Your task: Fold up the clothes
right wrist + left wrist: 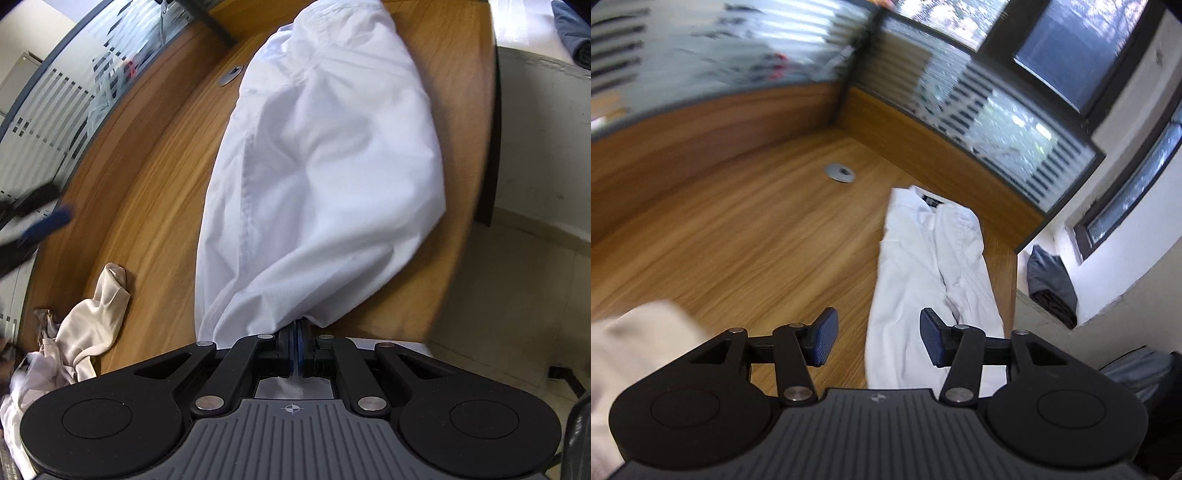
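Under right tongs [295, 347], white garment [317, 177] hem pinched, hidden; left tongs [879, 336] agape

Wooden desk [738, 236]; white garment [923, 266]; beige cloth [92, 325]

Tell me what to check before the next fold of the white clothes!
1. Right tool shut on the white garment: ok.
2. Left tool open and empty, ready to grab: ok.
3. Garment lying lengthwise on the wooden desk: ok.
4. Garment smooth: not ok, wrinkled down the middle.
5. Beige clothes apart from the garment: ok.
6. Near hem fully on the desk: cannot tell, the tool hides it.
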Demonstrator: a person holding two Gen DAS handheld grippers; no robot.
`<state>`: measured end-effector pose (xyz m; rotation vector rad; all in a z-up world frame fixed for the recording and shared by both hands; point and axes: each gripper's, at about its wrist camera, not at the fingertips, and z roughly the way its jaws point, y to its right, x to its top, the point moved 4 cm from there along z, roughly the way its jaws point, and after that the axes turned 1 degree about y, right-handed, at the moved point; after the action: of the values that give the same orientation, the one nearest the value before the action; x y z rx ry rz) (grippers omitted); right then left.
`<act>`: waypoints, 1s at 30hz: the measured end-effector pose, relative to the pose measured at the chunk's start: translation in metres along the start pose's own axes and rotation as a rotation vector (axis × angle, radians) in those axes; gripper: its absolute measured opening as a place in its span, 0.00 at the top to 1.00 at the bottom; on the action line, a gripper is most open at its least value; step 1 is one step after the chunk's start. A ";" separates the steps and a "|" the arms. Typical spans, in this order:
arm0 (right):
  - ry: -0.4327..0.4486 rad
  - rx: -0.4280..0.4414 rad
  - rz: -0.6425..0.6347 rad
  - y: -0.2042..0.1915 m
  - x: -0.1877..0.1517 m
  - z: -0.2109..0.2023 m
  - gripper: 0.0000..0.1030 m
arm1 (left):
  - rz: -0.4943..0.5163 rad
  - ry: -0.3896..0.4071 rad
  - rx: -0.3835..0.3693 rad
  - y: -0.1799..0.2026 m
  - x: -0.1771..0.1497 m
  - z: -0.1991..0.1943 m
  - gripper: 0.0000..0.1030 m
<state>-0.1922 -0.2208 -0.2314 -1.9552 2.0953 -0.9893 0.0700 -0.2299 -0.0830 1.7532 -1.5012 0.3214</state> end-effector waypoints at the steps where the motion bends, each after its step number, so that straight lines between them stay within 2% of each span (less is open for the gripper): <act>1: -0.004 0.003 0.000 -0.002 0.002 0.002 0.94 | -0.003 0.011 0.012 -0.005 -0.002 -0.018 0.47; 7: -0.018 0.018 0.018 -0.012 0.024 0.028 0.94 | -0.004 0.060 0.099 -0.025 -0.012 -0.100 0.46; 12: -0.012 0.022 0.029 -0.027 0.054 0.056 0.94 | -0.056 0.083 0.127 -0.038 -0.023 -0.129 0.44; 16: -0.007 0.021 0.005 -0.041 0.079 0.073 0.94 | -0.088 0.065 0.134 -0.045 -0.033 -0.126 0.44; 19: -0.021 0.016 -0.076 -0.049 0.091 0.075 0.94 | -0.111 0.050 0.137 -0.050 -0.040 -0.123 0.44; 20: -0.027 0.020 -0.108 -0.050 0.092 0.070 0.93 | -0.107 0.040 0.133 -0.050 -0.044 -0.120 0.44; 24: -0.038 0.041 -0.229 -0.052 0.085 0.041 0.77 | -0.058 -0.006 0.101 -0.043 -0.063 -0.106 0.44; 30: 0.012 0.061 -0.380 -0.040 0.051 -0.022 0.69 | 0.022 -0.058 0.028 -0.021 -0.105 -0.077 0.43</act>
<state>-0.1776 -0.2576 -0.1762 -2.3725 1.7069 -1.1090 0.0834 -0.1011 -0.1082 1.7821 -1.5655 0.3063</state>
